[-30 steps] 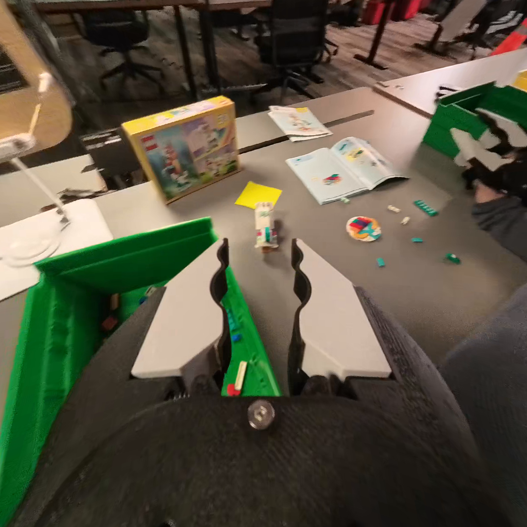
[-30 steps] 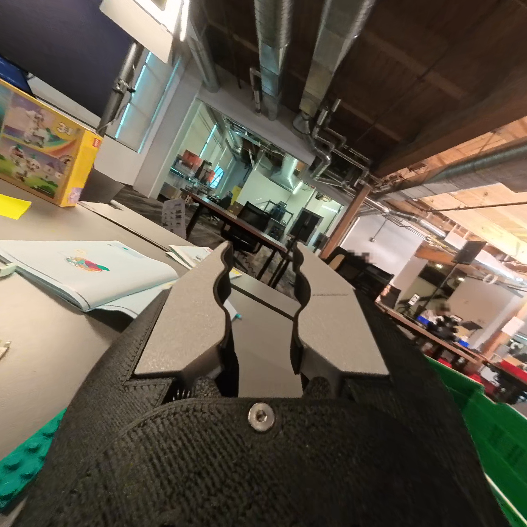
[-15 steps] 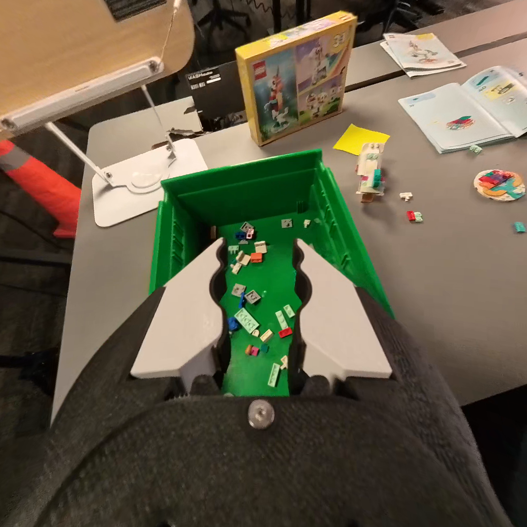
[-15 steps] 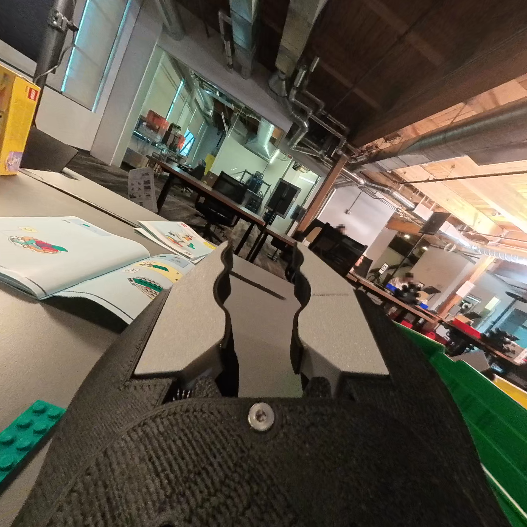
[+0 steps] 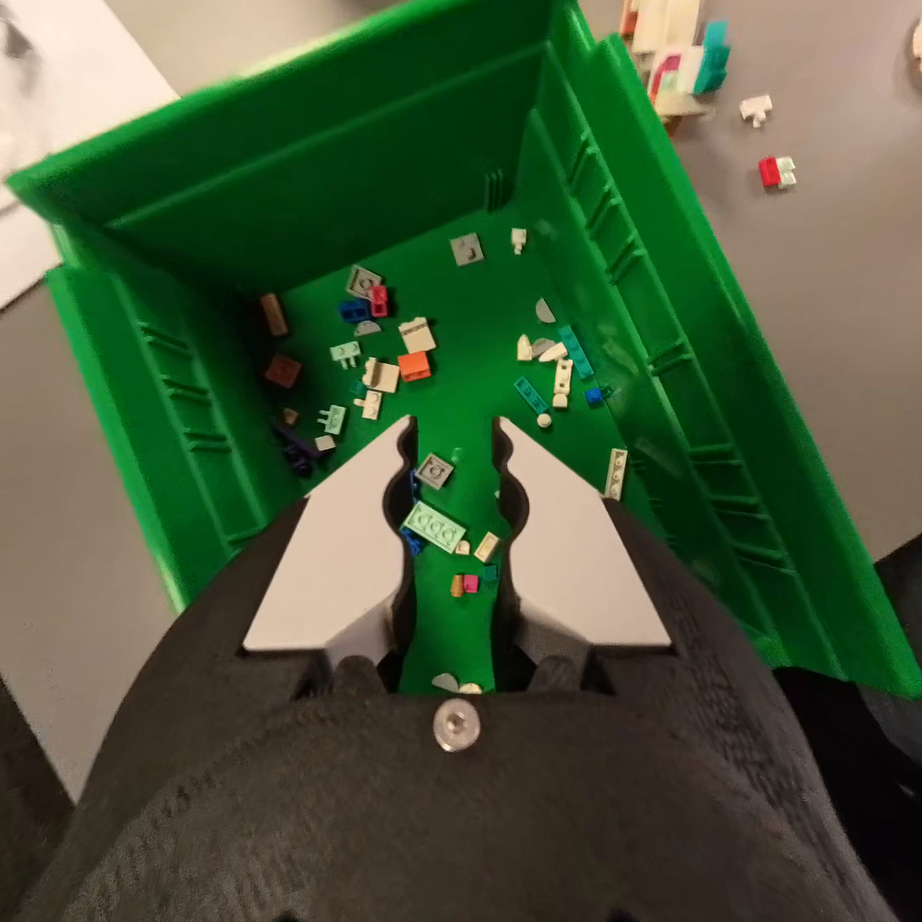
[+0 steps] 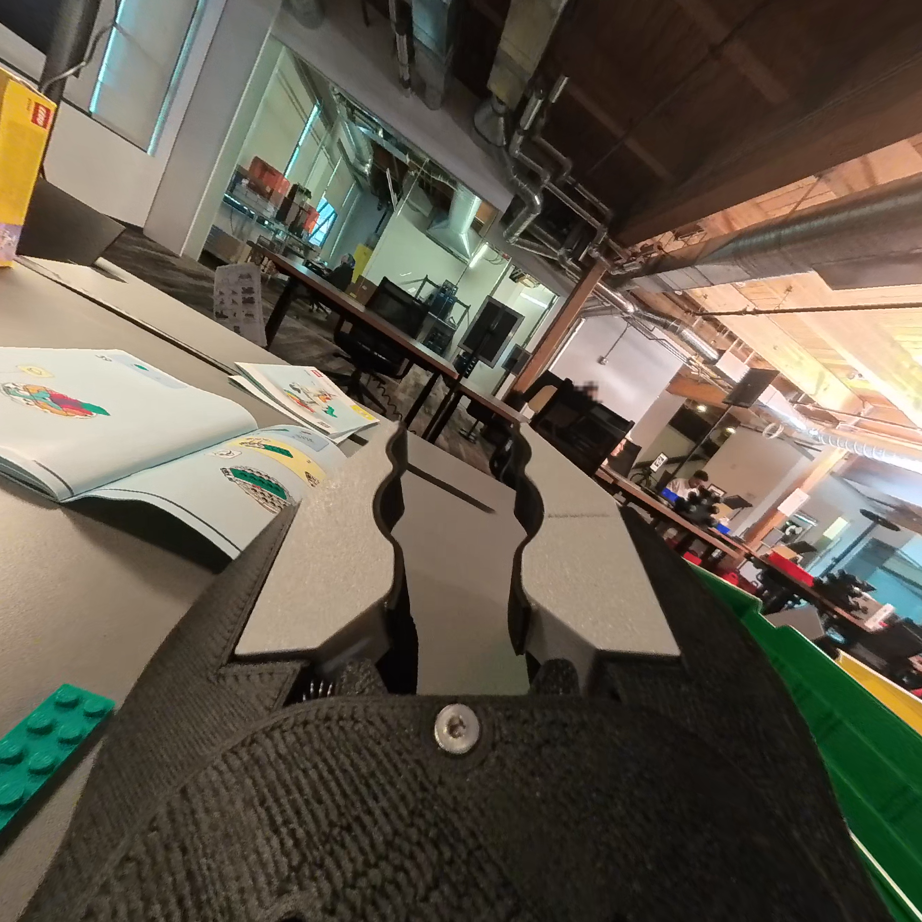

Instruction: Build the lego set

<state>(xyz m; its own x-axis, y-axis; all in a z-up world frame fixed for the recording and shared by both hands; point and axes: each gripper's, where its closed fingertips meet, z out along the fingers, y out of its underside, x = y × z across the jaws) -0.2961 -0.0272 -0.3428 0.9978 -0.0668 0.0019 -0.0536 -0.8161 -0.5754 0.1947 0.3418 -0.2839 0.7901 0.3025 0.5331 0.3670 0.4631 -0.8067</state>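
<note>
While your left gripper [image 5: 454, 424] hangs spread and empty over the green bin [image 5: 309, 149], pinch the mint plate [image 5: 435, 527] by its long edges; it's light, stiff, slippery. Right gripper [image 6: 456, 439] idles, spread.

Left claw [image 5: 453, 424], right claw [image 6: 456, 434]: textured black bodies, grey wedge fingers [image 5: 324, 549] with wavy black inner edges, one silver screw [image 5: 456, 724] behind each.

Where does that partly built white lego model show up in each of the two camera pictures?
Left wrist view: the partly built white model lies at the top right, on the table just beyond the green bin.
Right wrist view: not in it; this camera looks out over the open instruction booklet.
Shared landmark: the grey table.
</note>
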